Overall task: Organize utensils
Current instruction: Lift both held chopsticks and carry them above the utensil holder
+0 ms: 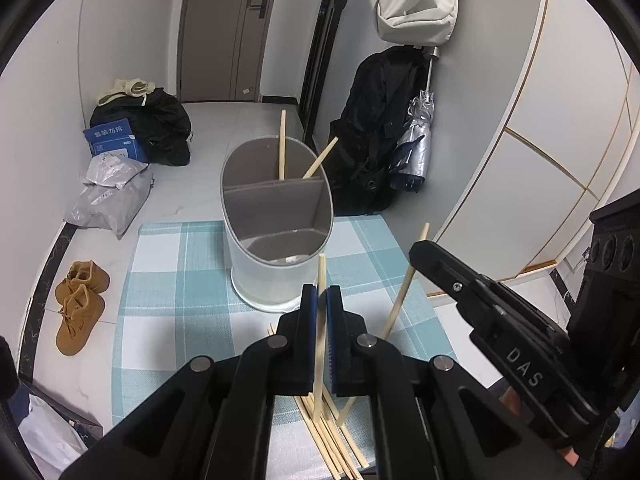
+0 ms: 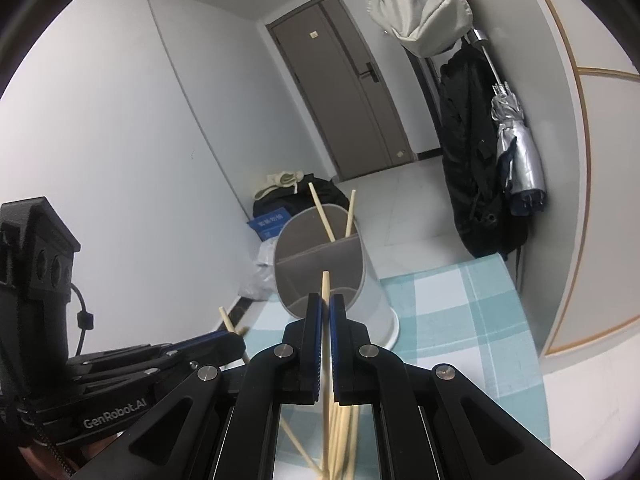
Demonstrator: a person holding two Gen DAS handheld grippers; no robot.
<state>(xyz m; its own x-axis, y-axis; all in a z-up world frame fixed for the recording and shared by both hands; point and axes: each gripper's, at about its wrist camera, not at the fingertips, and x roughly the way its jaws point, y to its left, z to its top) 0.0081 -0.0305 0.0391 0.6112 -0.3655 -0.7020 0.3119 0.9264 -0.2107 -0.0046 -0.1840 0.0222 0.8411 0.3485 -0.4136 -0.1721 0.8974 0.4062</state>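
Holder (image 1: 276, 216) w/ 2 chopsticks (image 1: 282, 146) in rear compartment; each hand-held gripper (image 1: 322, 300) (image 2: 325, 308) pinching one chopstick.

Both grippers are matte black plastic. The left gripper (image 1: 322, 300) has two flat black fingers (image 1: 306, 328) lined with ribbed blue pads, carried on angular link arms with triangular cut-outs and round silver pivot screws. The right gripper (image 2: 325, 308) is built alike. From the side, the right one bears white letters "DAS". The left one reads "GenRobot.AI" in white, has a boxy black housing with round holes, and a black cable looping beside it.
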